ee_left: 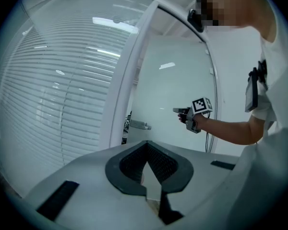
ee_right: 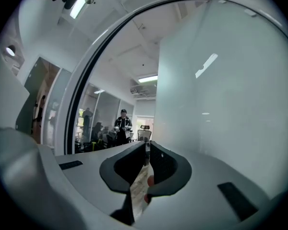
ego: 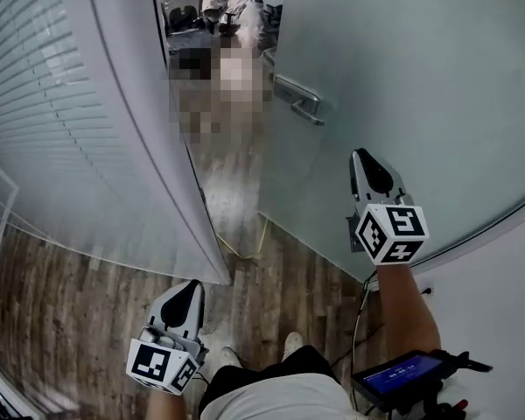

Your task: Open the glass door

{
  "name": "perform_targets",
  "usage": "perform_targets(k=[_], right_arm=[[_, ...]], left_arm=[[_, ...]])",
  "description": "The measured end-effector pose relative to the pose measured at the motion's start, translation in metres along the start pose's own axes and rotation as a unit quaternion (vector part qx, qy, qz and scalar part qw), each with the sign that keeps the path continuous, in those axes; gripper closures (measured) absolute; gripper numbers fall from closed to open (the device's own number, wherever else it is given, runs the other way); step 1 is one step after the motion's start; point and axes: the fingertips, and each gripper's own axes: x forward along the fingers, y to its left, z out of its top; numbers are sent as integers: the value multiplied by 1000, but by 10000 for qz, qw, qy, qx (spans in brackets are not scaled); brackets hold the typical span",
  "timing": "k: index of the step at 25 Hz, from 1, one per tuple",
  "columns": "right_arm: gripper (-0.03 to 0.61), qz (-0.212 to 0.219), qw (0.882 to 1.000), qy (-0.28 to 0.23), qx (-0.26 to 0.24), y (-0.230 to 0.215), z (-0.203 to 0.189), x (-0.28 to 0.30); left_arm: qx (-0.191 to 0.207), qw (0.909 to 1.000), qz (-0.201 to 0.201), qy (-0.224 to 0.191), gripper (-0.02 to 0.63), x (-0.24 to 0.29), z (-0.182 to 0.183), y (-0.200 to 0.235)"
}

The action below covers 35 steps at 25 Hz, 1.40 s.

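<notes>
The frosted glass door (ego: 402, 103) stands ajar at the right, with a gap at its left edge. Its metal lever handle (ego: 297, 101) sits near that edge and also shows in the left gripper view as the handle (ee_left: 139, 125). My right gripper (ego: 362, 157) is raised in front of the door glass (ee_right: 230, 104), below and right of the handle and apart from it. Its jaws stand a narrow slit apart with nothing between them. My left gripper (ego: 190, 289) hangs low over the floor, shut and empty. From there the right gripper (ee_left: 181, 111) is seen level before the door.
A frosted wall with blinds (ego: 61, 103) and its white frame post (ego: 171, 147) bound the doorway on the left. Through the gap are office chairs (ego: 182, 7) and people (ee_right: 122, 126). Below is wood floor (ego: 254, 287); a screen device (ego: 402, 374) hangs at the person's waist.
</notes>
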Motion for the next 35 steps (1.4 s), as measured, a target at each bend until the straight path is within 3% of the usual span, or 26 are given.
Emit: perform_targets(k=[7,11,14,19,26,35], right_arm=[[575,-237,9991,-224,272,60,6,-98],[575,-69,9949,-372,935,107,12,-128],[575,164,9936,-265,1089,140,12,-147],[575,451,9938,134,1006,180,3,-176],[575,753,9898,499,1104,195,-25,-193],[575,1405,9824,313,1194,198,-43,-246]], left_arm=[[119,9978,-628,-153,620,-32,-14,9],[47,9976,-677,-156,620,-46,-18,25],[5,9975,-688,-182,620,-59,-12,26],[-167,9977,-640,-110,620,-86,-15,24],[-211,9985,-496,-35,620,-95,-23,20],[86,9999,23,-134,620,-141,-41,-26]])
